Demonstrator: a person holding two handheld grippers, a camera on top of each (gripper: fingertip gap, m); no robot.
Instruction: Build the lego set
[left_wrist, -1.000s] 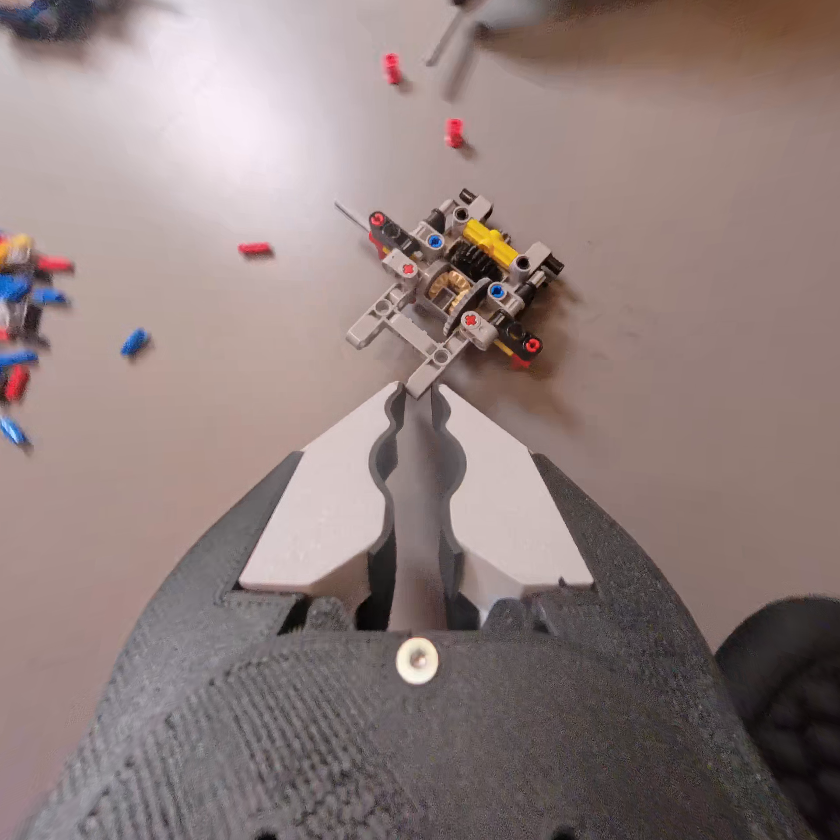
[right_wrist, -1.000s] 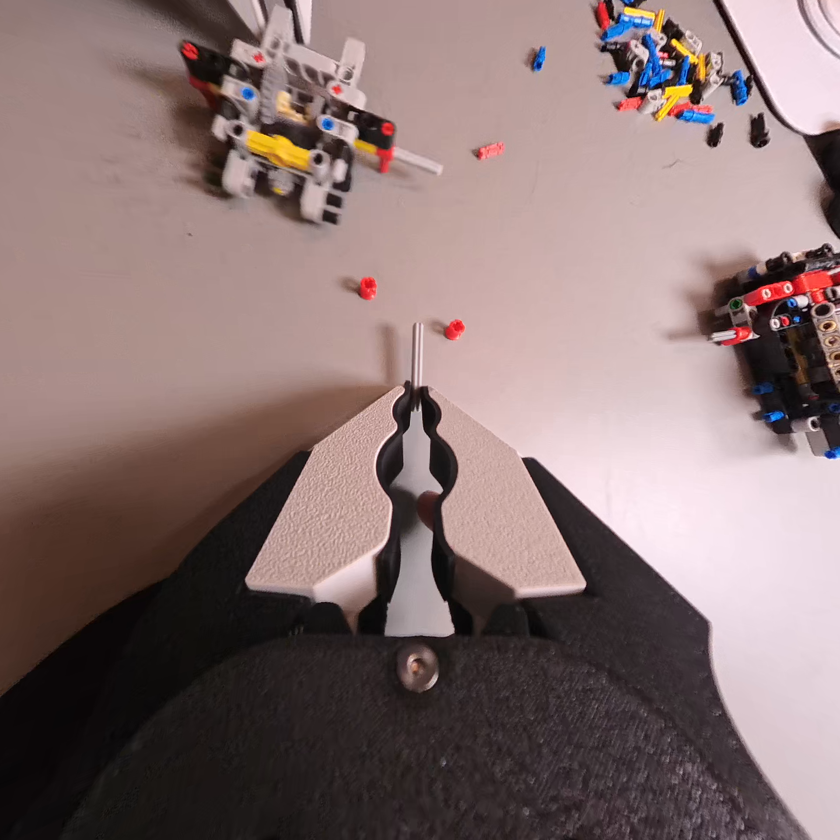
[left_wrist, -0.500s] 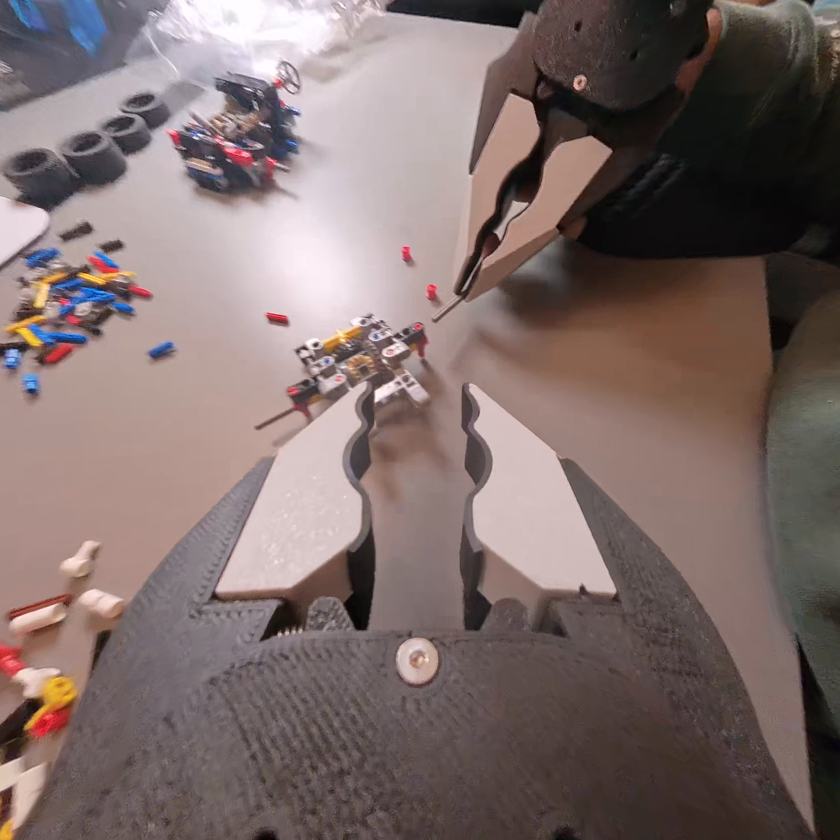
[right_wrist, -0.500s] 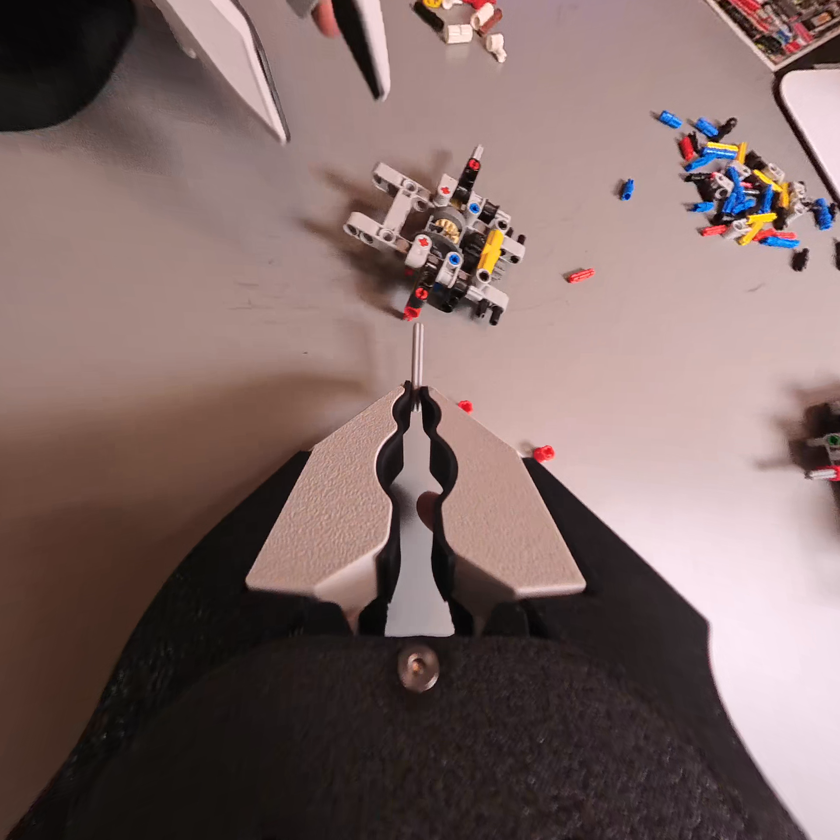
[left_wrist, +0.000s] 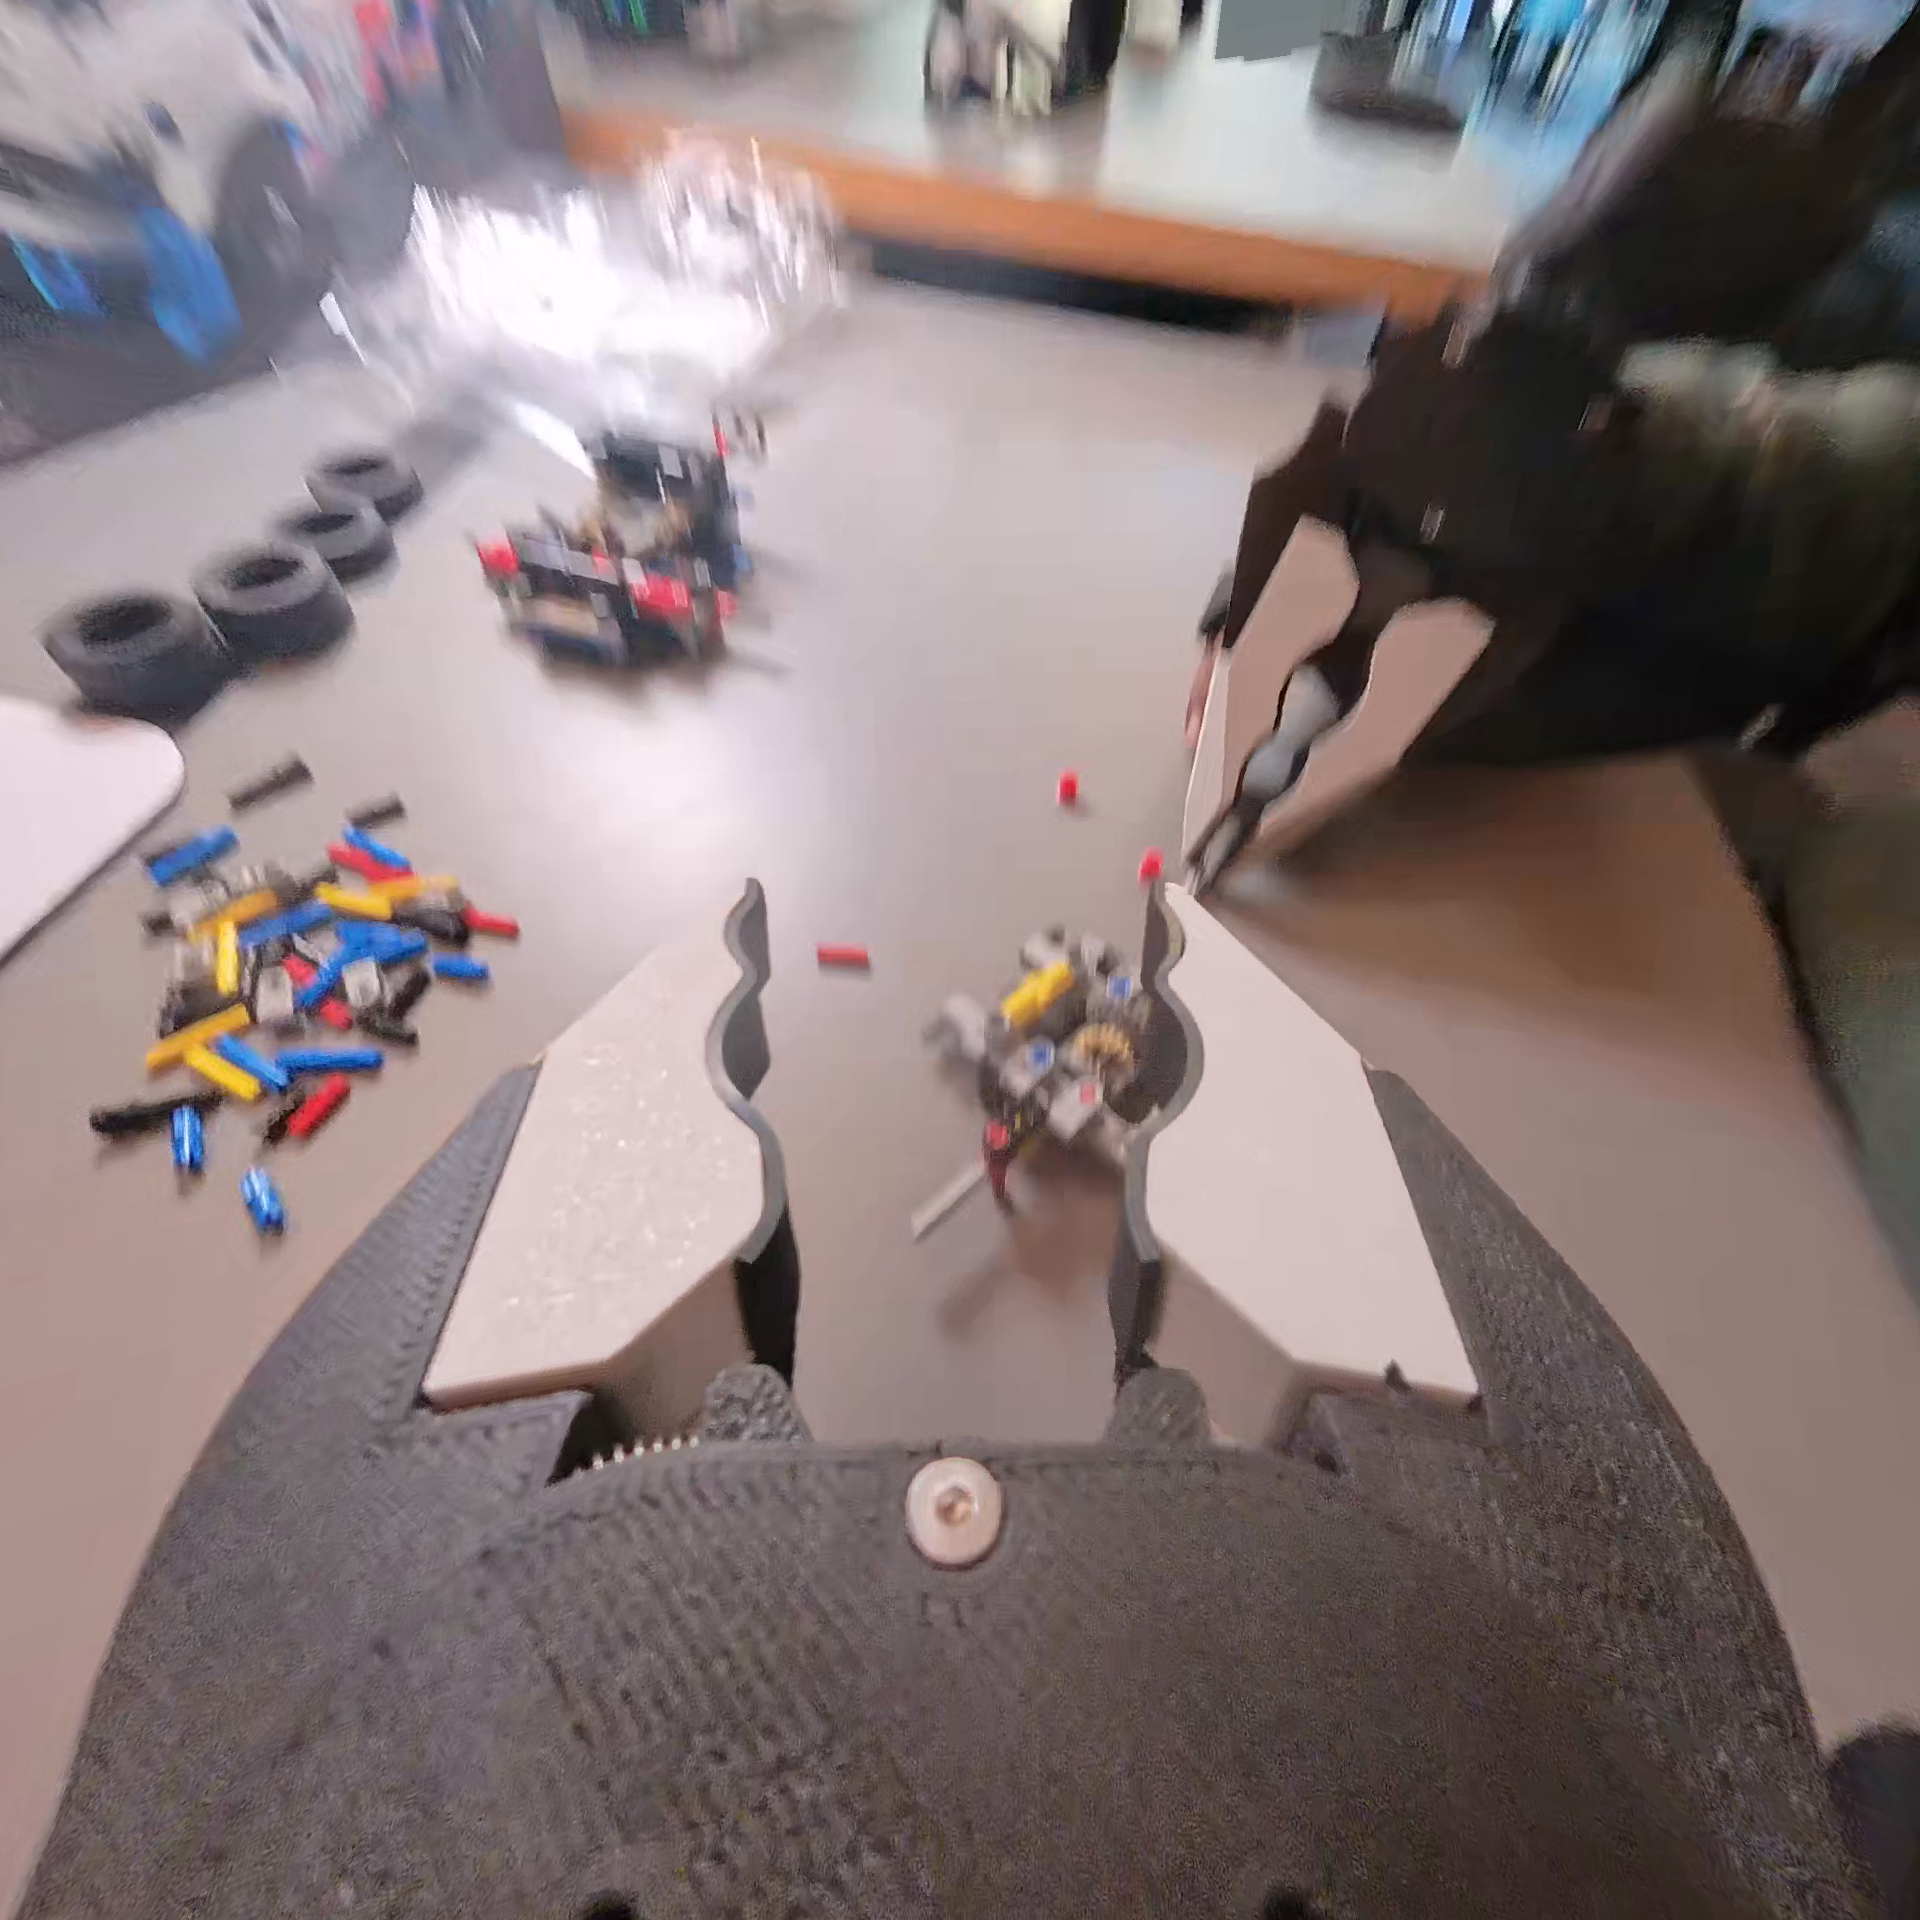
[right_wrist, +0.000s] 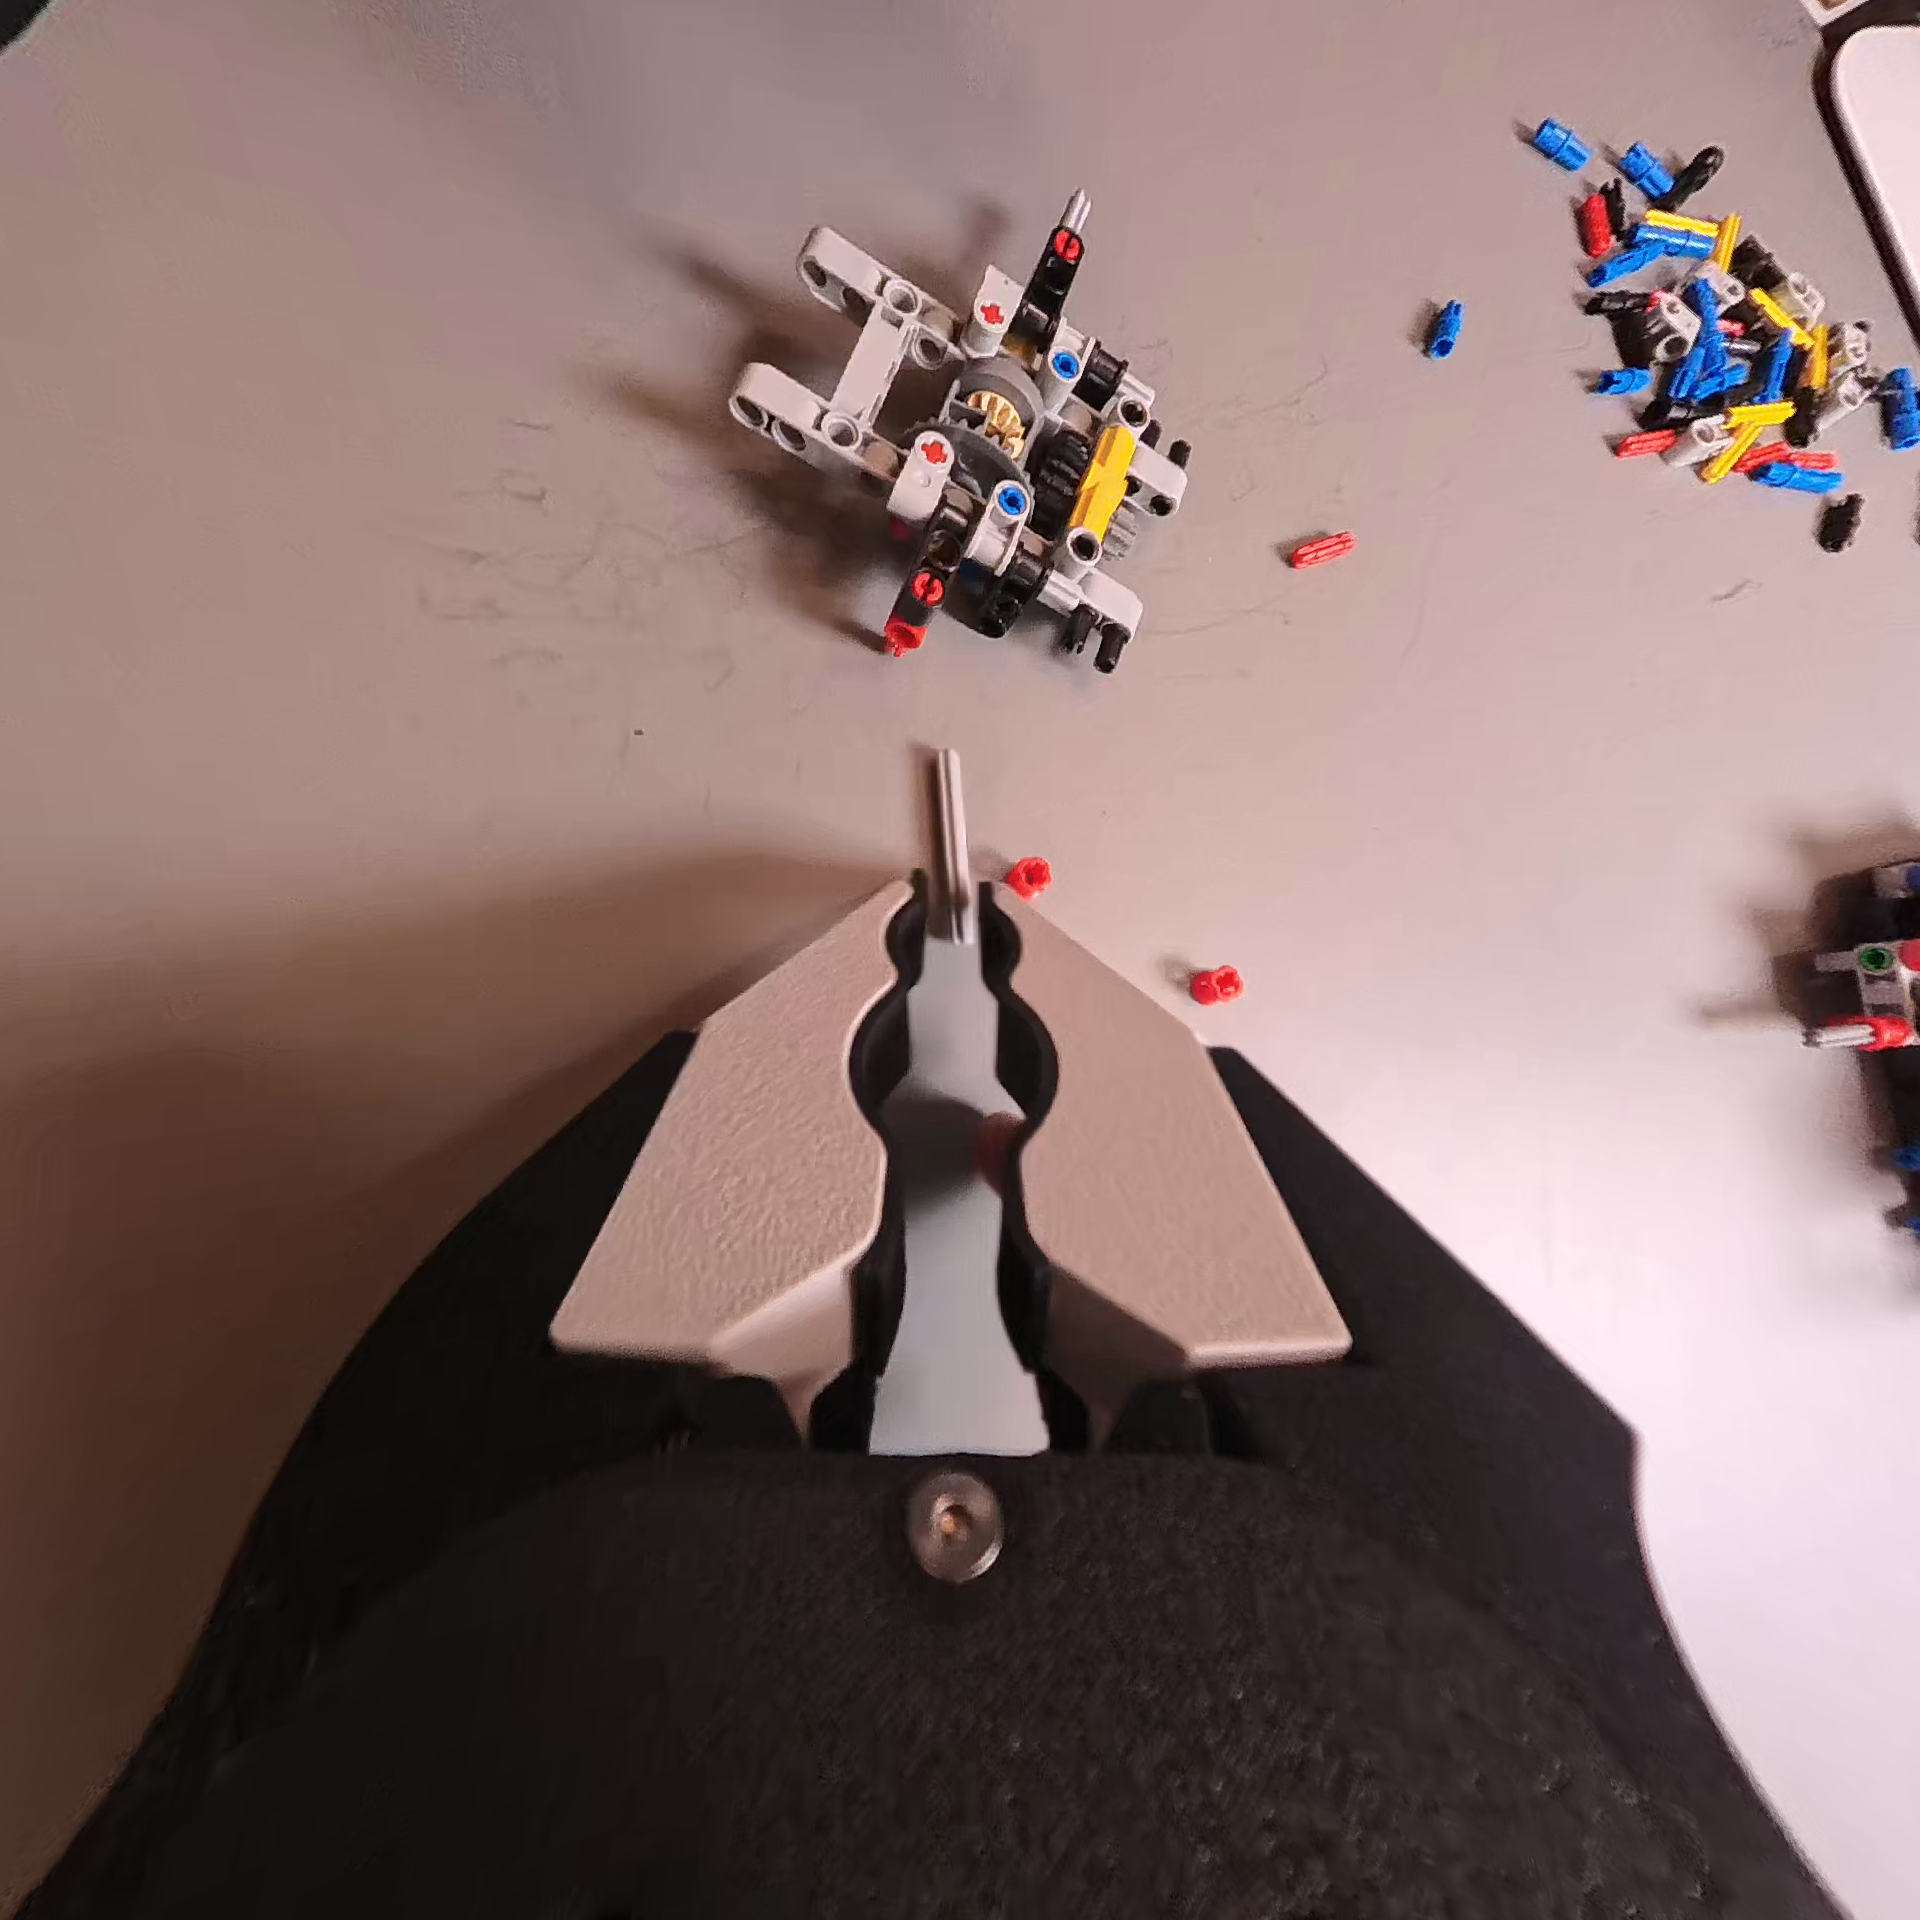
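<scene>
The small gear assembly (right_wrist: 971, 436), grey beams with a tan gear, black gears and a yellow piece, sits on the grey table (right_wrist: 416, 623) ahead of the right gripper (right_wrist: 951, 899), well apart from its tips. That gripper's jaws are pressed together on a thin grey axle (right_wrist: 948, 831), which sticks straight out past the tips toward the assembly. Two small red bushes (right_wrist: 1029, 875) lie on the table just right of the tips, and a red pin (right_wrist: 1322, 549) lies to the right of the assembly. A heap of loose blue, yellow, red and black pieces (right_wrist: 1745, 353) is at far right.

In the blurred left wrist view, the left gripper (left_wrist: 956, 904) has its jaws spread wide, with the assembly (left_wrist: 1055, 1049) lying between them, close to the right finger; contact cannot be told. Farther off stand a larger dark chassis (left_wrist: 623, 582) and a row of black tyres (left_wrist: 260, 592) at far left
</scene>
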